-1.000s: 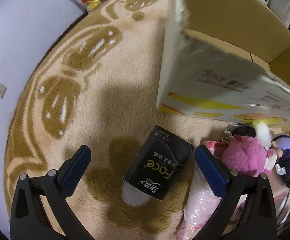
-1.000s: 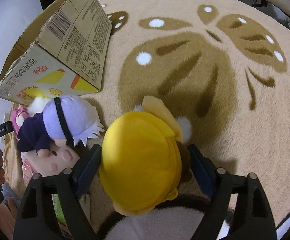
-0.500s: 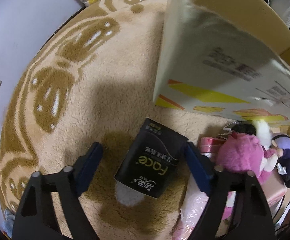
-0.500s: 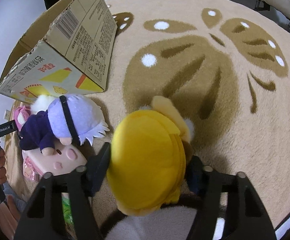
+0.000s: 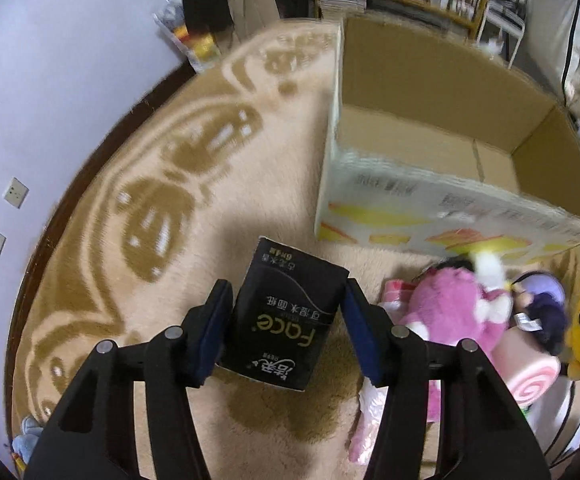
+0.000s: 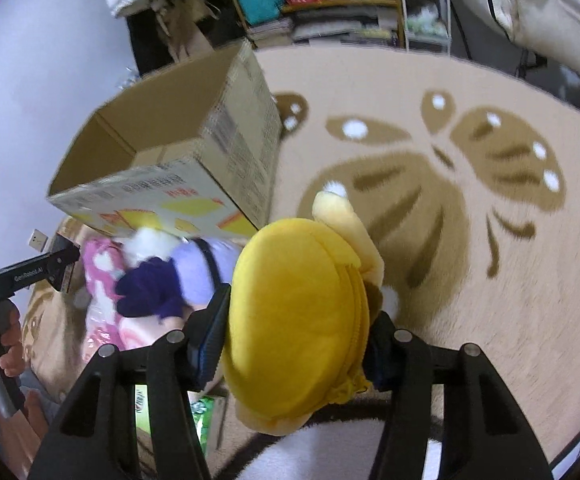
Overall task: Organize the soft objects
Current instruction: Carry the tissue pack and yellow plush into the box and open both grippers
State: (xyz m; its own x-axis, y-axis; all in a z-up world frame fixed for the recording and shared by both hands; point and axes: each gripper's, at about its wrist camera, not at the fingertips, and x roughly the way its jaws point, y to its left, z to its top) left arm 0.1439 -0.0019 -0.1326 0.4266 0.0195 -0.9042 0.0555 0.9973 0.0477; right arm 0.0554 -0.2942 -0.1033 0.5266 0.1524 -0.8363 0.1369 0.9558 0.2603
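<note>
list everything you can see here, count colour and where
tissue pack: 1, black with pale lettering, between the left gripper's pads, over the rug
yellow plush: 1, yellow with paler ear, clamped in the right gripper
cardboard box: 1, brown inside, white and yellow print outside, open, on the rug beyond the toys
pink plush: 1, pink, in the toy pile in front of the box
purple doll: 1, lilac hair, dark purple clothes, on the pile beside the pink plush
swirl roll cushion: 1, pink and white, under the doll
rug: 1, beige with brown butterfly pattern, on the floor
shelves: cluttered, behind the rug
left gripper: 1, black with blue pads, shut on the pack
right gripper: 1, same build, shut on the yellow plush
</note>
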